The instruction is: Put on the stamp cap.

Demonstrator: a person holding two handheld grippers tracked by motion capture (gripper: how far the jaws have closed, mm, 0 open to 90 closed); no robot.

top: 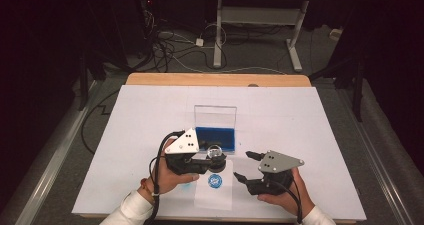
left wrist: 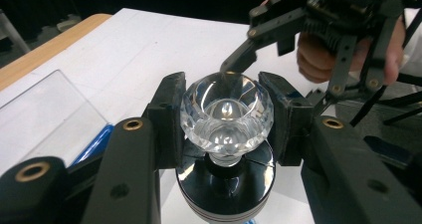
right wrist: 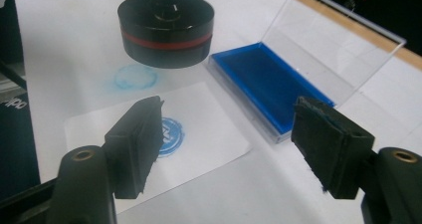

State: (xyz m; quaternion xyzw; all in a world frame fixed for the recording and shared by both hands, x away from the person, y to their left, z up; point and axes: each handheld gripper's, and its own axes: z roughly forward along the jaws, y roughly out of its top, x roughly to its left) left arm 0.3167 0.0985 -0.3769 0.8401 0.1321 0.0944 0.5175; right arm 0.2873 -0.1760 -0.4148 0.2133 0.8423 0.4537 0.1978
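Gripping item 1: left gripper (top: 214,154), jaws clamped on both sides of the faceted clear crystal knob (left wrist: 226,115) of a round black stamp (right wrist: 166,31). Stamp body w/ red band, held just above the table, not touching it per right gripper view. Person's left hand (top: 167,177) wraps the gripper body; grey three-cornered plate on top.

Item 2: right gripper (top: 243,166), jaws spread wide, nothing between them. Held by right hand (top: 285,197) at near right, just right of the stamp, tips pointing left toward it. Apart from the stamp.

Item 3: white paper slip (top: 215,189), near centre, flat on the table cover. Bears one round blue stamped imprint (top: 215,179), sharp. Lies just near of the held stamp.

Item 4: faint blue round smudge (right wrist: 135,77) on the cover, beside the slip's left edge, under/near the stamp.

Item 5: blue ink pad (top: 215,137) in clear plastic case, lid (top: 215,116) open & standing upright at far side. Sits just beyond the stamp, centre of table.

Item 6: white table cover (top: 300,125) over a wooden tabletop (top: 215,79); wood edge visible at far side.

Item 7: floor beyond w/ cables (top: 170,47) and a white desk frame (top: 257,20). Dim.
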